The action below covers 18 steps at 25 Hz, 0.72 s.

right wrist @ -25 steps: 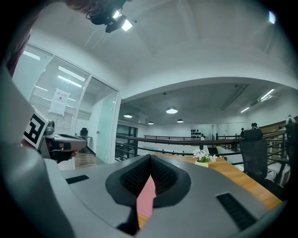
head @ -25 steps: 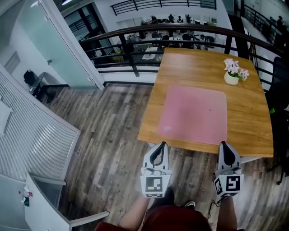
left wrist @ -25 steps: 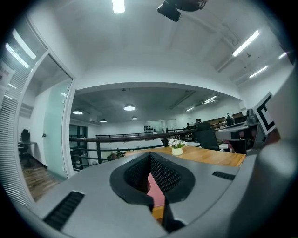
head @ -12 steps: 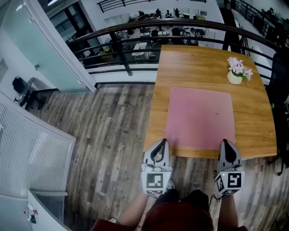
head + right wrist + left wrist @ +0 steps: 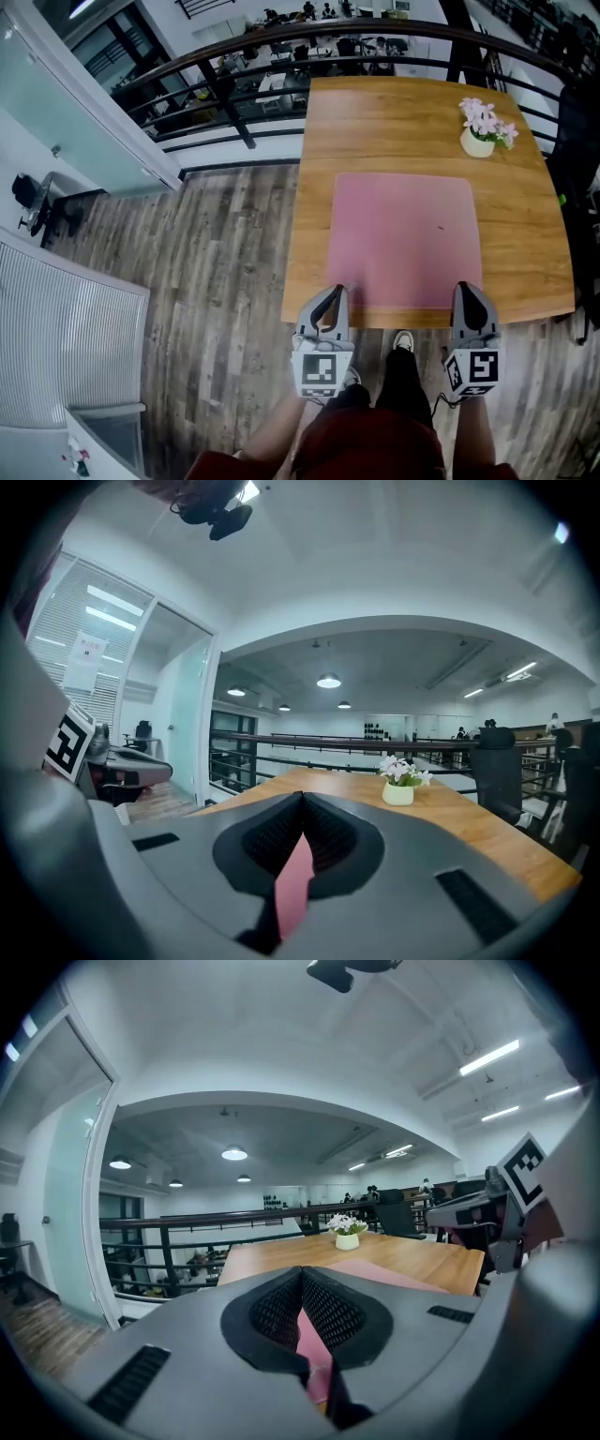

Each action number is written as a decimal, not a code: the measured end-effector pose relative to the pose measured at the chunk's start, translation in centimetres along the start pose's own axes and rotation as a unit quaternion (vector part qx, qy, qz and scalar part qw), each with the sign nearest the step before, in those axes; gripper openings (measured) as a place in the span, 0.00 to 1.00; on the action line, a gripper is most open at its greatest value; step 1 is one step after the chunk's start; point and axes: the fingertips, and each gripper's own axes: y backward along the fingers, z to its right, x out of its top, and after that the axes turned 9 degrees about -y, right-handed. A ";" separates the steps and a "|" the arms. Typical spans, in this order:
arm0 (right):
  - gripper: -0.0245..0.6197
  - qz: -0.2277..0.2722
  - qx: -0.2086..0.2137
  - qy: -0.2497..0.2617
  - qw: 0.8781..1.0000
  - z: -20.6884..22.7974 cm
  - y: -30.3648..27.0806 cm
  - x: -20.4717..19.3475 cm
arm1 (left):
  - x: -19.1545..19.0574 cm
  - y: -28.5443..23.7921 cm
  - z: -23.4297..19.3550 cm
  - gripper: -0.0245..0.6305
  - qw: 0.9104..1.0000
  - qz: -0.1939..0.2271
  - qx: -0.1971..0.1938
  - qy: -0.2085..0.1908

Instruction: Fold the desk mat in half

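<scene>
Now | mat (image 5: 403,239): pink, lies flat on bench (image 5: 394,117) | left gripper (image 5: 333,292): jaws together, empty, at mat's near edge | right gripper (image 5: 467,287): jaws together, empty, same edge | feel: likely thin, soft, light, may slide | grab: the 2 near corners | pot (image 5: 477,142): holds flowers (image 5: 485,117), apart from mat

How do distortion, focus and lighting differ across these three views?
Head view: evenly lit, sharp desk mat, railing bowed by the wide lens. Left gripper view: strong fisheye, dark corners, left tongs soft up close. Right gripper view: the same, right tongs soft too.
</scene>
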 end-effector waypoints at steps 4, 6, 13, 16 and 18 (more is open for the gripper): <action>0.05 -0.024 0.009 0.010 1.000 2.0 -1.5 -1.6 | -1.8 -2.0 1.4 0.06 1.000 -0.026 -0.010 -0.005; 0.05 -0.036 0.015 0.010 0.999 2.8 -2.2 -2.6 | -3.0 -2.9 1.9 0.06 0.999 -0.044 -0.014 -0.014; 0.05 -0.103 0.048 0.069 0.991 5.0 -4.0 -7.6 | -8.5 -4.7 3.6 0.06 0.982 -0.142 -0.051 -0.114; 0.05 -0.135 0.066 0.103 0.983 5.7 -4.3 -9.7 | -10.9 -5.0 4.0 0.06 0.962 -0.186 -0.078 -0.185; 0.06 -0.153 0.086 0.129 0.976 5.9 -4.3 -11.0 | -12.4 -5.0 4.1 0.06 0.949 -0.208 -0.090 -0.221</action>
